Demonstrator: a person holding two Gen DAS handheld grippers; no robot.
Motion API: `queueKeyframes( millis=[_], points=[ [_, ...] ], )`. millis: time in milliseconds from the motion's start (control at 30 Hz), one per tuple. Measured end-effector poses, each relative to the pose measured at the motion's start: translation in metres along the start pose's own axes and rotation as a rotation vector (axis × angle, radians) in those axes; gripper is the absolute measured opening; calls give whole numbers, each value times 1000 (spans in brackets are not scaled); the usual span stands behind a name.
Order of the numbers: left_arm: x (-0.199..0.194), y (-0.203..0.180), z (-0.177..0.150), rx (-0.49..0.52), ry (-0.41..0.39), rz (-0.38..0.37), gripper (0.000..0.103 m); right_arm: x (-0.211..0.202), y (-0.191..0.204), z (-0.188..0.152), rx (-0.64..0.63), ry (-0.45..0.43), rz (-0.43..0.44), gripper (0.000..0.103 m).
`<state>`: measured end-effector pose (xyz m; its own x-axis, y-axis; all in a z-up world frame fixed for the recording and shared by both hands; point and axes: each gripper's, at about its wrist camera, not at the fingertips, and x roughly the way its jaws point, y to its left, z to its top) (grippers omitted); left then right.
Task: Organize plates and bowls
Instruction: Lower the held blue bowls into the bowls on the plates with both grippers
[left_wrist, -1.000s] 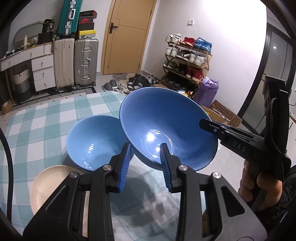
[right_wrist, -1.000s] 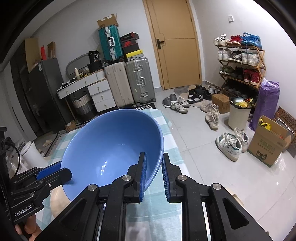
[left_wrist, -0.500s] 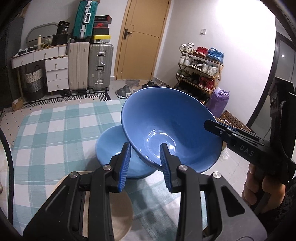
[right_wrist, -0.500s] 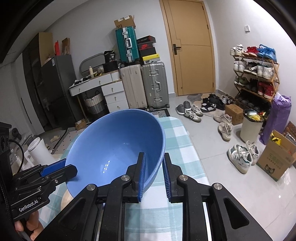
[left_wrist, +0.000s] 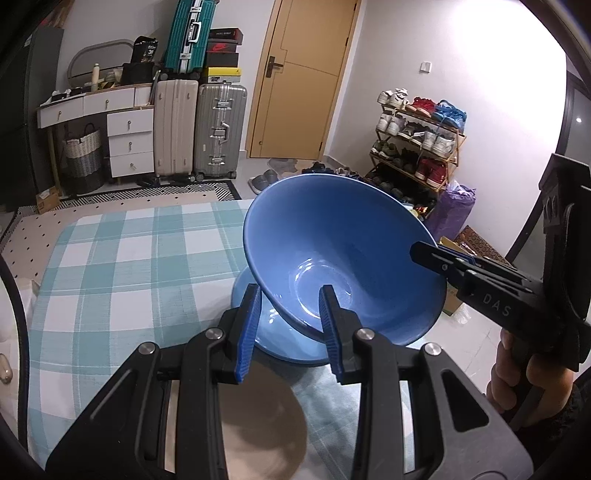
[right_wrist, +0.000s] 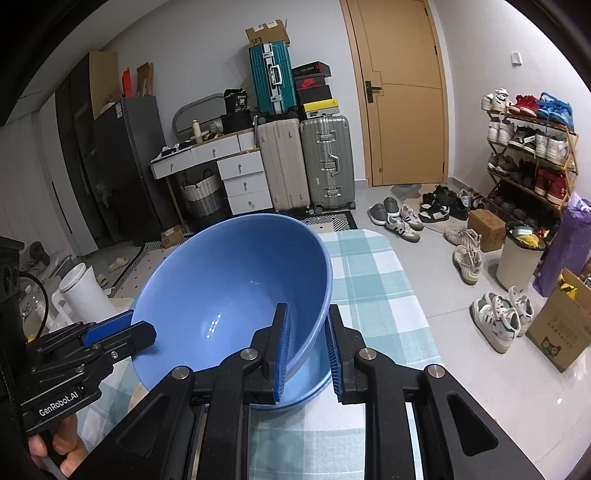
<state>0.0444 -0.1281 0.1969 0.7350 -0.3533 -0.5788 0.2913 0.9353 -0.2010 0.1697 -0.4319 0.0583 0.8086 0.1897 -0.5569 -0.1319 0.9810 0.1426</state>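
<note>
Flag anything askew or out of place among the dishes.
The large blue bowl is tilted steeply, held by both grippers above the smaller blue bowl on the checked tablecloth, not nested. Nothing looks spilled or broken.

Left gripper (left_wrist: 288, 317) fingers straddle the near rim of a large glossy blue ceramic bowl (left_wrist: 332, 243); right gripper (left_wrist: 436, 256) grips its three-o'clock rim; a smaller blue bowl (left_wrist: 273, 332) sits beneath on the teal-checked bench (left_wrist: 122, 273); a beige round plate (left_wrist: 258, 421) lies at six o'clock.

"DAS" on right claw (left_wrist: 423, 254); "GenRobot.AI" on left claw (right_wrist: 122, 330)
</note>
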Motion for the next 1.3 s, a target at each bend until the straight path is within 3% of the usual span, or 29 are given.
queueKeyframes(
  millis=[433, 1300],
  points=[
    [58, 30, 4, -17, 47, 38, 29, 43, -2, -3, -21, 52, 13, 20],
    [158, 48, -14, 5, 128, 57, 29, 102, -31, -20, -1, 143, -12, 20]
  ],
)
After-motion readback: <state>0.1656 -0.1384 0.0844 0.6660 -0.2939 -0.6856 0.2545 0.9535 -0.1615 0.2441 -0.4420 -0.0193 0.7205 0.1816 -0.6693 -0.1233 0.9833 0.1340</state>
